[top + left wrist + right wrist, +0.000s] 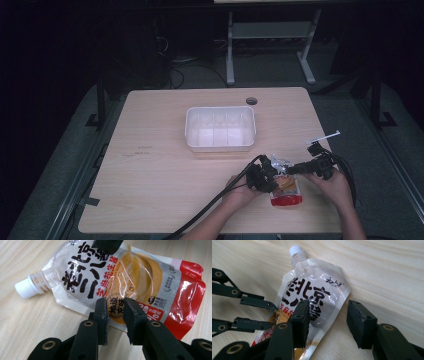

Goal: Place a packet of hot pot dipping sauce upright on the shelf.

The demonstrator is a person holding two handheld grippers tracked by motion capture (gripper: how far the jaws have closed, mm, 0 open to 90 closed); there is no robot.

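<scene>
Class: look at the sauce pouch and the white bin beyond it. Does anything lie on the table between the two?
Nothing visible does. The pouch lies near the table's front edge, both grippers at it, and only bare table separates it from the bin.

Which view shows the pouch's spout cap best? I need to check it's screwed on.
The left gripper view: the white cap lies close, side-on and unobstructed on the spout pouch. The right gripper view shows it smaller, at the far end. In the high view it's too small to tell.
</scene>
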